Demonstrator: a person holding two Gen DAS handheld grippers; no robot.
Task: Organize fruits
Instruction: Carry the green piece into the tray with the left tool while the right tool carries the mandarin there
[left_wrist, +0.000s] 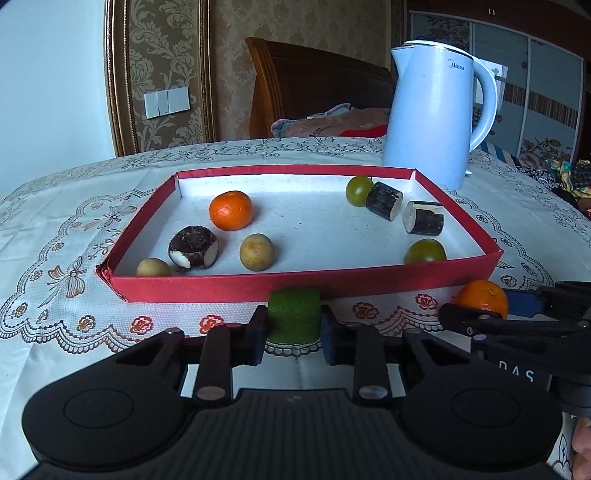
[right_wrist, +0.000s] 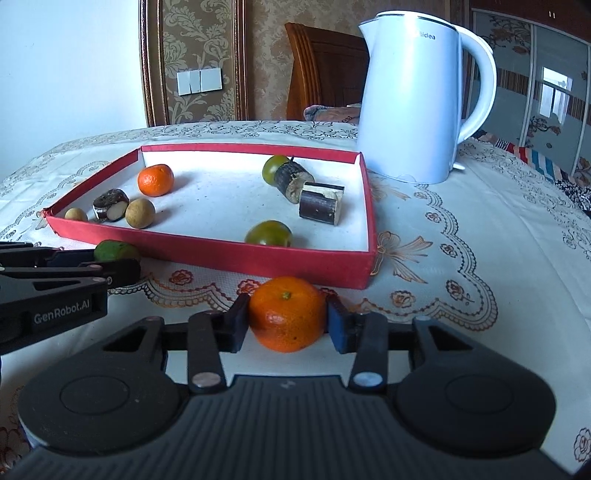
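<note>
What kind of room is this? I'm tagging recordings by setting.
Probably a home bedroom: a wooden headboard with bedding behind the table, a sliding wardrobe, and a kettle on a lace tablecloth.

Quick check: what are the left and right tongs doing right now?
Left tongs: closed on the green fruit piece.
Right tongs: closed on an orange mandarin.
</note>
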